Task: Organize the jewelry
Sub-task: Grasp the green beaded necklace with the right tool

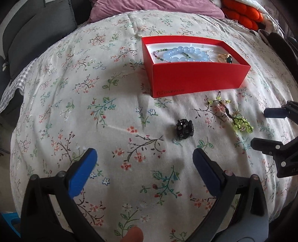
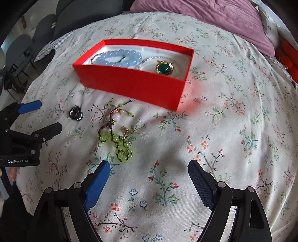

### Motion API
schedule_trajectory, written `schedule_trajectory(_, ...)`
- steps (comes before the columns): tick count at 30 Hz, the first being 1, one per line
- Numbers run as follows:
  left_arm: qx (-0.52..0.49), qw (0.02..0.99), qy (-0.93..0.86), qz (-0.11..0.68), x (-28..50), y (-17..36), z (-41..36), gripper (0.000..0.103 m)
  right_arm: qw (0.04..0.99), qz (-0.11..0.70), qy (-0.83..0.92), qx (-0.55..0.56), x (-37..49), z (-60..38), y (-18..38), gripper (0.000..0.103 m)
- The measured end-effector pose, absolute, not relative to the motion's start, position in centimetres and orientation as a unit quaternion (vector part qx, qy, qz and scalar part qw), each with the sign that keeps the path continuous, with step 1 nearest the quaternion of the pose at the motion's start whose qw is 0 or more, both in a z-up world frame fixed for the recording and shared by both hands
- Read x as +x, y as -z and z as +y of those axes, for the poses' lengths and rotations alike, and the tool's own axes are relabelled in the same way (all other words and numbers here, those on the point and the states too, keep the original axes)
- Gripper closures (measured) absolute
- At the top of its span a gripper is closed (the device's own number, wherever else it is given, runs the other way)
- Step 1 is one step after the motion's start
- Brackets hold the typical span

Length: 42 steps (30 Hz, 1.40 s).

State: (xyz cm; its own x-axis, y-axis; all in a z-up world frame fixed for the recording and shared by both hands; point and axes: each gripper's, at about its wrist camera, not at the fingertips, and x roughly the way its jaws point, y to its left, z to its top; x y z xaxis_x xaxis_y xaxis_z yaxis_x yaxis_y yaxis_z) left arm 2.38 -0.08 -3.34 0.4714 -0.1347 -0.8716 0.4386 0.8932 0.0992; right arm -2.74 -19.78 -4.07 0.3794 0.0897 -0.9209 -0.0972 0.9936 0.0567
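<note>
A red box (image 1: 197, 78) (image 2: 134, 83) sits on the floral bedspread. It holds a pale blue bead bracelet (image 1: 186, 54) (image 2: 119, 57), a thin beaded chain and a gold ring with a green stone (image 1: 228, 59) (image 2: 164, 68). A small black jewelled piece (image 1: 184, 130) (image 2: 76, 113) lies on the spread ahead of my left gripper (image 1: 144, 158), which is open and empty. A green bead piece on dark cord (image 1: 240, 122) (image 2: 121, 143) lies just ahead and left of my right gripper (image 2: 147, 167), also open and empty.
A mauve pillow (image 2: 214, 20) and an orange knitted item (image 1: 242, 13) lie at the far edge of the bed. Dark grey cushions (image 1: 35, 35) stand to the left. The right gripper (image 1: 275, 130) shows at the left wrist view's right edge.
</note>
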Motion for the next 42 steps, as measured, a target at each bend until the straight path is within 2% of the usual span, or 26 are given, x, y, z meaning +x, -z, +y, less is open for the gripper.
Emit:
schedule_trajectory(4, 0.167, 0.843, 0.169, 0.483, 2.2, 4.8, -0.3, 0.001, 0.831, 0.552, -0.058, -0.030, -2.8, -18.9, 5.5, 0.013)
schedule_trajectory(6, 0.158, 0.850, 0.171, 0.472, 1.9, 5.0, 0.0, 0.001, 0.837, 0.542, -0.064, -0.038, -3.1, -18.8, 5.8, 0.001)
schedule_trajectory(7, 0.155, 0.852, 0.171, 0.469, 1.8, 5.2, 0.1, 0.000, 0.838, 0.540, -0.069, -0.041, -3.2, -18.8, 6.1, 0.000)
schedule_trajectory(16, 0.157, 0.843, 0.174, 0.484, 2.3, 5.5, 0.0, 0.000, 0.844, 0.527, -0.074, -0.063, -3.6, -18.4, 6.2, 0.000)
schedule_trajectory(19, 0.160, 0.835, 0.188, 0.493, 2.7, 5.4, 0.1, 0.000, 0.848, 0.518, -0.094, -0.062, -3.6, -18.0, 5.7, 0.004)
schedule_trajectory(21, 0.158, 0.832, 0.193, 0.495, 2.8, 5.4, 0.2, 0.000, 0.851, 0.510, -0.110, -0.061, -3.7, -17.6, 5.4, 0.018)
schedule_trajectory(25, 0.167, 0.833, 0.196, 0.490, 2.7, 5.3, 0.0, 0.000, 0.850, 0.507, -0.133, -0.054, -3.8, -17.0, 4.9, 0.037)
schedule_trajectory(27, 0.170, 0.833, 0.197, 0.488, 2.7, 5.2, 0.0, 0.000, 0.849, 0.508, -0.141, -0.045, -3.6, -16.8, 4.6, 0.053)
schedule_trajectory(33, 0.174, 0.832, 0.203, 0.486, 2.5, 4.9, -0.5, 0.002, 0.848, 0.509, -0.146, -0.038, -3.1, -16.8, 4.4, 0.084)
schedule_trajectory(38, 0.179, 0.830, 0.210, 0.484, 2.2, 4.7, -0.9, 0.005, 0.851, 0.504, -0.144, -0.026, -3.1, -17.2, 3.8, 0.093)
schedule_trajectory(42, 0.178, 0.830, 0.215, 0.484, 2.0, 4.6, -1.2, 0.007, 0.859, 0.490, -0.144, -0.016, -3.0, -17.4, 2.4, 0.093)
